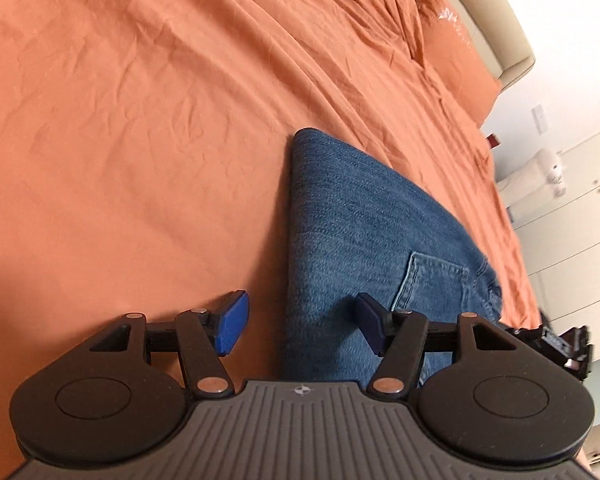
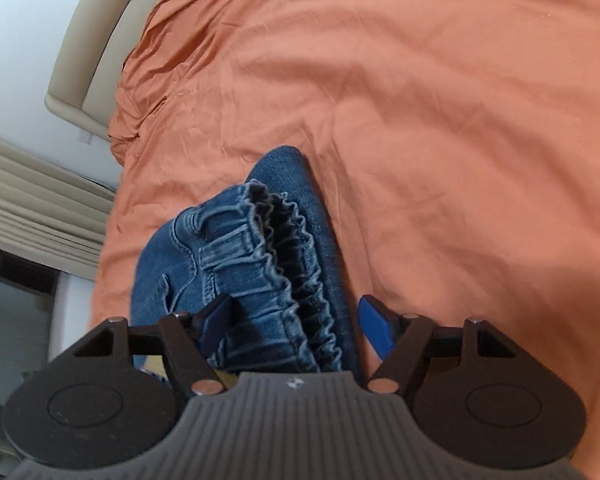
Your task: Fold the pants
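Observation:
Blue denim pants [image 1: 364, 224] lie folded on the orange bed sheet [image 1: 140, 120], a back pocket [image 1: 432, 284] facing up. My left gripper [image 1: 300, 324] is open just above the folded edge, its blue pads apart and holding nothing. In the right wrist view the pants [image 2: 252, 264] show their gathered elastic waistband [image 2: 296, 248]. My right gripper [image 2: 300, 328] is open, its pads on either side of the waistband without clamping it. My right gripper also shows at the left wrist view's right edge [image 1: 560, 344].
An orange pillow [image 1: 452, 44] lies at the head of the bed by a beige headboard [image 1: 488, 12]. White cupboards [image 1: 572, 216] stand beyond the bed's right edge. Beige curtains [image 2: 36, 208] and a window are to the left in the right wrist view.

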`<state>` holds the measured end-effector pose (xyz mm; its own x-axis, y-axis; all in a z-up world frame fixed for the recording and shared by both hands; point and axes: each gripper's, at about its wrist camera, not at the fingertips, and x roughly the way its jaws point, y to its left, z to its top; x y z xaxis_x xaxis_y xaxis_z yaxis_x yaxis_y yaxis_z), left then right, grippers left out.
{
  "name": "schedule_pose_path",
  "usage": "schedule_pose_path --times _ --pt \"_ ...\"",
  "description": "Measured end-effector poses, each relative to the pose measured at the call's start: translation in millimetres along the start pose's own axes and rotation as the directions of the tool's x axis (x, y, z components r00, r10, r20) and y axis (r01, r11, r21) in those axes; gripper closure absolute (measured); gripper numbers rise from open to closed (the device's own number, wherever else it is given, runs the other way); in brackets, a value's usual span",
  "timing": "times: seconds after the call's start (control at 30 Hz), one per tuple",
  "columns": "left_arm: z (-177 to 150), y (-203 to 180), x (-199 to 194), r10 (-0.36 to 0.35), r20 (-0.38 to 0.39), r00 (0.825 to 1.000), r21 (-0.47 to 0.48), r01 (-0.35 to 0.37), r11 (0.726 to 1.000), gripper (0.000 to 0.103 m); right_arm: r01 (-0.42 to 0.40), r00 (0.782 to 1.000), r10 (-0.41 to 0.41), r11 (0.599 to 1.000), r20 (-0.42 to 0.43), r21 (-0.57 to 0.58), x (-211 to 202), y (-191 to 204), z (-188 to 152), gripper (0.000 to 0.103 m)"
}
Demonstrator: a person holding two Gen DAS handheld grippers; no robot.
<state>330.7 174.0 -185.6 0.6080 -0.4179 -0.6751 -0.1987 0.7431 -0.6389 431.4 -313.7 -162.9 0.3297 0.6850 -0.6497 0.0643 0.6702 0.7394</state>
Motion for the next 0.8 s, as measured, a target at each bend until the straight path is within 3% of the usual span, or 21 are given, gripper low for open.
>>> schedule_pose_path --times 0.1,0.2,0.27,0.33,0.47,0.6,0.8 --pt "-1.2 3.4 3.6 -0.017 0.005 1.0 -0.01 0.017 1.0 0.032 -0.016 0.999 0.016 1.0 -0.028 -0.001 4.6 -0.4 4.9 0.045" --pt "-2.1 0.2 5.1 -0.016 0.003 1.0 0.004 0.016 1.0 0.041 0.013 0.999 -0.014 0.999 -0.03 -0.04 8.1 9.0 5.8 0.055" --pt "-2.6 -2.2 7.0 -0.014 -0.006 1.0 0.005 0.014 1.0 0.061 0.046 0.999 -0.048 0.996 -0.022 -0.081 9.4 20.5 3.7 0.063" --pt "-3.9 -2.7 8.6 -0.023 -0.01 1.0 -0.009 0.023 1.0 0.07 0.082 0.996 -0.084 0.991 -0.013 -0.108 8.1 32.0 1.9 0.067" --pt "-5.6 -13.7 3.6 0.002 0.011 1.0 0.067 -0.003 0.998 0.093 0.187 0.982 -0.188 0.964 0.012 -0.19 4.3 64.3 -1.3 0.075" --pt "-3.6 -21.5 -14.0 -0.003 0.047 0.999 0.089 -0.001 0.996 0.096 0.266 0.964 -0.262 0.93 0.049 -0.256 -3.7 102.4 -5.7 0.081" --pt "-1.6 -39.2 -50.8 -0.02 0.084 0.996 0.148 0.007 0.989 0.097 0.299 0.954 -0.282 0.903 0.1 -0.309 -24.4 154.7 -22.4 0.085"
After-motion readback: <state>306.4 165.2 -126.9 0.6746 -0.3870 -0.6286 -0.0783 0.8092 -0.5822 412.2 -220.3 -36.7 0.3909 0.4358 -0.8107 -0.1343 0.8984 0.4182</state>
